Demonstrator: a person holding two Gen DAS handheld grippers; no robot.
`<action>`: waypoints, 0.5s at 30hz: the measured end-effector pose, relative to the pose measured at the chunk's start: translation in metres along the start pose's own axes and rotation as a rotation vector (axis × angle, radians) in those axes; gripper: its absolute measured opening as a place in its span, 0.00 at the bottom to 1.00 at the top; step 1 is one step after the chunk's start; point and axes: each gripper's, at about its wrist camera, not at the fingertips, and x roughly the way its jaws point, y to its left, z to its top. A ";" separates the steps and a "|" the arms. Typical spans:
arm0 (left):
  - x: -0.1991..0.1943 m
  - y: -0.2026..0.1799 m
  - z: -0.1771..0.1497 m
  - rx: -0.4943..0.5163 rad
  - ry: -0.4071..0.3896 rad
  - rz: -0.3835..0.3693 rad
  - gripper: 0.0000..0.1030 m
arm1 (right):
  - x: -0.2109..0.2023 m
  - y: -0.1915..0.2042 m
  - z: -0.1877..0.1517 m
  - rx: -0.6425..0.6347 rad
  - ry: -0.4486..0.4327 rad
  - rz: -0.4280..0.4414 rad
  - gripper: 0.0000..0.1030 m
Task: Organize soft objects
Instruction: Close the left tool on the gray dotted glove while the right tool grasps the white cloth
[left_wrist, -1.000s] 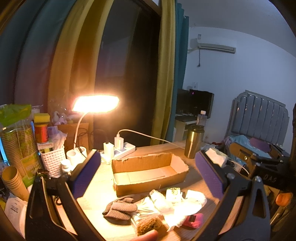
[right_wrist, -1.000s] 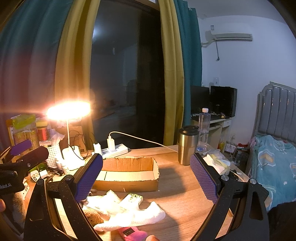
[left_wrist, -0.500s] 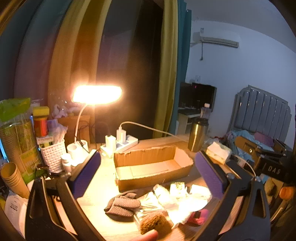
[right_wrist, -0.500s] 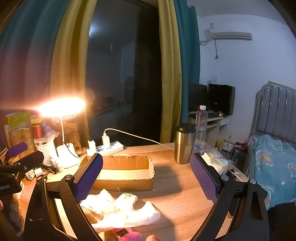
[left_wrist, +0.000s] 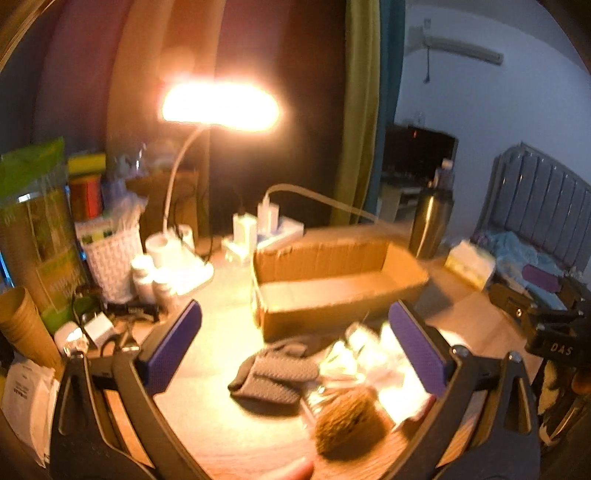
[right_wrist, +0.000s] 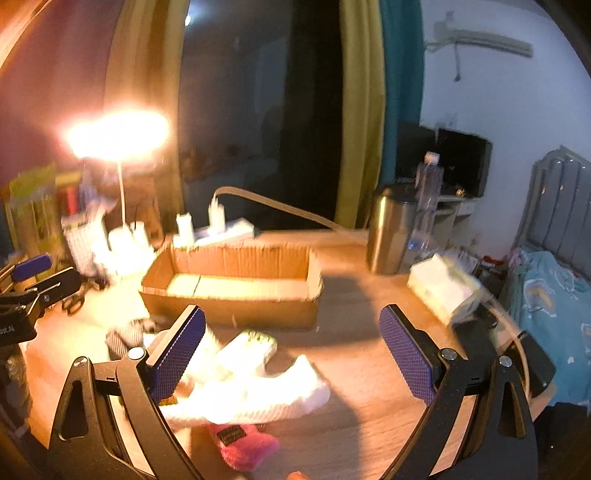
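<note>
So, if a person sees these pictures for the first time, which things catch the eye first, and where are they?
The glaring desk lamp at the back left of the table dominates. Below it, mid-table, sits an open, empty cardboard box, and in front of the box lies a heap of soft things: white socks, a pink sock and dark gloves.

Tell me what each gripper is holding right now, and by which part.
Nothing is held. The left gripper and the right gripper are both open and empty above the pile, over the grey glove and the white sock.
</note>
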 end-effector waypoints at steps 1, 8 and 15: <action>0.005 0.001 -0.004 0.002 0.018 0.003 0.99 | 0.006 0.000 -0.004 -0.002 0.021 0.006 0.94; 0.034 0.010 -0.028 0.003 0.129 0.031 0.99 | 0.046 -0.005 -0.029 0.025 0.147 0.034 0.94; 0.066 0.019 -0.044 -0.004 0.219 0.072 1.00 | 0.081 -0.009 -0.047 0.048 0.243 0.066 0.94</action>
